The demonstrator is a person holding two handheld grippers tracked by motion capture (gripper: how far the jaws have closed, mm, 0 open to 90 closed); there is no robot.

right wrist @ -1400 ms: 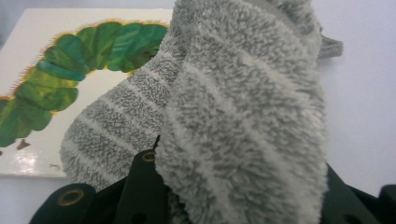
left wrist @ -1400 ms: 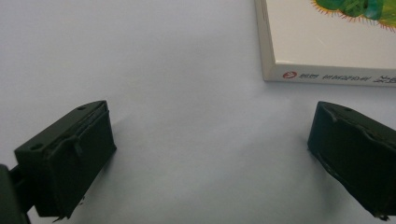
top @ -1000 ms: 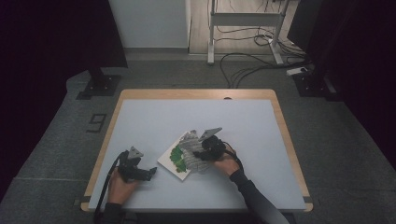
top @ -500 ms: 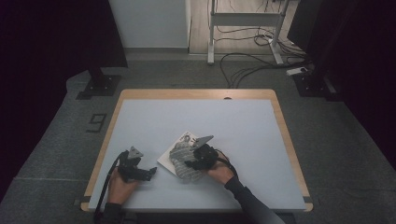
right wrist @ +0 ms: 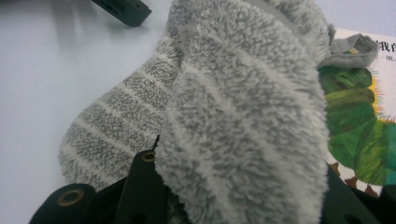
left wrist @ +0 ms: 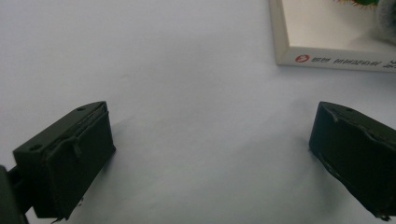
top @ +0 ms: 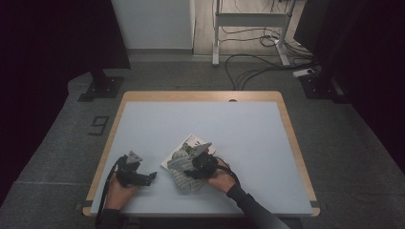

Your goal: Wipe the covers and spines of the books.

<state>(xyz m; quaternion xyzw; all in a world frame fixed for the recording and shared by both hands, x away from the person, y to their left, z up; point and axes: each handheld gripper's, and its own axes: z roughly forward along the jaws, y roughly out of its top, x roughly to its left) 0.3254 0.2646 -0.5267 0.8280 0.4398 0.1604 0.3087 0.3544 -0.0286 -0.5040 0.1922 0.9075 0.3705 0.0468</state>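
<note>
**A:** So, top-down camera first. What's on the table (top: 258, 143)?

**B:** Pale tabletop with a wood edge. The right gripper (top: 191, 168) is near the front middle, sitting on a fuzzy grey striped sock (top: 184, 177). The sock lies half over the front corner of a picture book (top: 187, 147) and half on the table. The left gripper (top: 145, 177) is off to the left near the front edge, well apart from the book, pointing toward it.

**A:** And the left gripper's own camera?

**B:** Jaws spread wide with nothing between them, just bare tabletop. A corner of the book (left wrist: 336, 42) pokes in at the top right, with a red logo and some print along its white edge.

**A:** Right gripper camera?

**B:** Basically a face full of sock (right wrist: 233, 116). It's bunched and folded right between the black jaws, which are pinched onto the fluff, so it's got hold of the sock. Behind it you can see the book (right wrist: 359, 135) cover with a green caterpillar-looking drawing, and the tip of the left gripper's jaw up at the top left.
</note>
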